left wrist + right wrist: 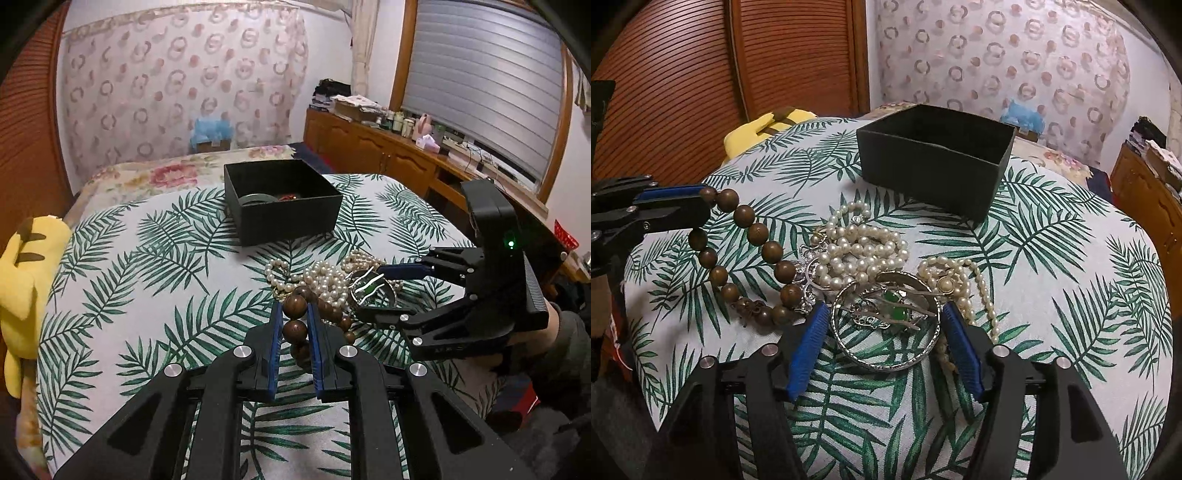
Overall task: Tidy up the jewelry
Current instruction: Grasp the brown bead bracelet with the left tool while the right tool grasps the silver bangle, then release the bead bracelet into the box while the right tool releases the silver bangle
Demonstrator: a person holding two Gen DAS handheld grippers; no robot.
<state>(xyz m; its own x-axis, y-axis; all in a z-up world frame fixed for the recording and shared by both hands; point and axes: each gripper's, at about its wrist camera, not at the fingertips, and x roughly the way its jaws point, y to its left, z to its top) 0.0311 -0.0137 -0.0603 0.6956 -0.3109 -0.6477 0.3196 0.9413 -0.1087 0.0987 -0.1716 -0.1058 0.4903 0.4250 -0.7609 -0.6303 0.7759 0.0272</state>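
Observation:
A pile of jewelry lies on the palm-leaf cloth point(1052, 229): pearl strands point(864, 251), a brown wooden bead bracelet point(757, 232) and a silver bangle point(886, 325) around a green-stone piece point(897, 314). My left gripper point(294, 314) is shut on the wooden bead bracelet point(294, 303); it also shows in the right wrist view point(700, 201), lifting one end of the beads. My right gripper point(882, 321) is open, its fingers on either side of the silver bangle; it also shows in the left wrist view point(373, 293). A black box point(280, 199) stands behind the pile and holds some items.
A yellow plush toy point(26, 291) lies at the cloth's left edge. A floral bedspread point(166, 173) lies behind the box. A wooden sideboard point(399, 147) with clutter runs along the right under a shuttered window.

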